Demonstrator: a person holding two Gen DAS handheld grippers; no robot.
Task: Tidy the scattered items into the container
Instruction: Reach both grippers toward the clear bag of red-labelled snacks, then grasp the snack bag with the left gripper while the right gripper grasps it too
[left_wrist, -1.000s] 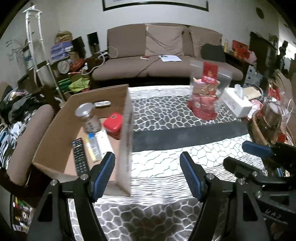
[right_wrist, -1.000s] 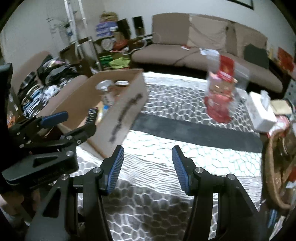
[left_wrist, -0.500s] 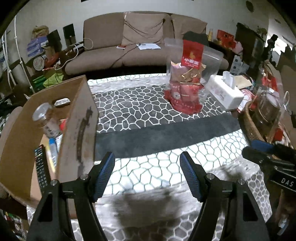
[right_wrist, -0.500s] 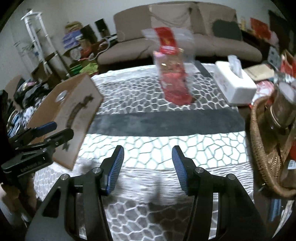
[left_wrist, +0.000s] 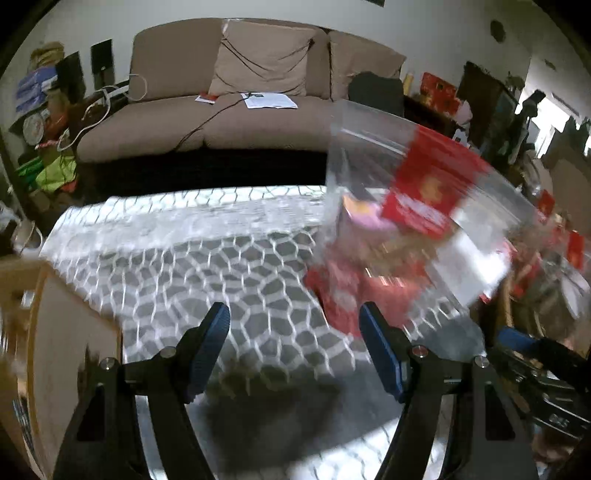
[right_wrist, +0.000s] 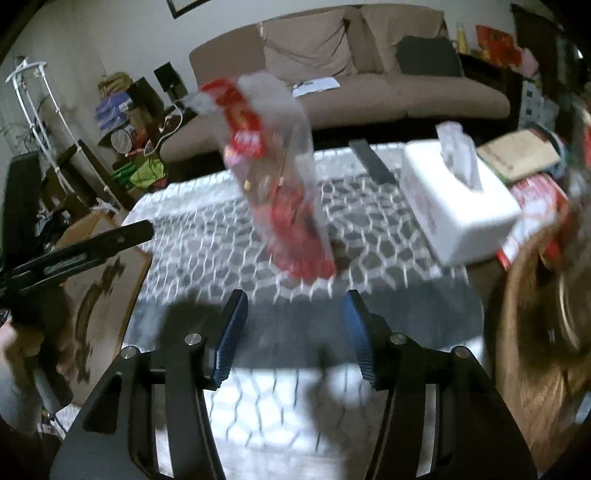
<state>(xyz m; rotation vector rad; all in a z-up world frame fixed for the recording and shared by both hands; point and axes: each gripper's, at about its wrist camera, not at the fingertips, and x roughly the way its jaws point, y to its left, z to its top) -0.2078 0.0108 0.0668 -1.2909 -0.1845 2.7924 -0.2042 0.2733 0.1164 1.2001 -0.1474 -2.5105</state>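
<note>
Blue-padded left gripper (left_wrist: 293, 332) and right gripper (right_wrist: 293, 319) gape, empty.

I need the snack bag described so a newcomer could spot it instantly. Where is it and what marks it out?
Start at the table with the grey-and-white honeycomb cloth in front of the brown sofa. The snack bag stands upright near the cloth's middle, left of the white tissue box in the right wrist view. Unlike the solid white box, it is a clear plastic pouch with a red label on top and red packets inside.
</note>
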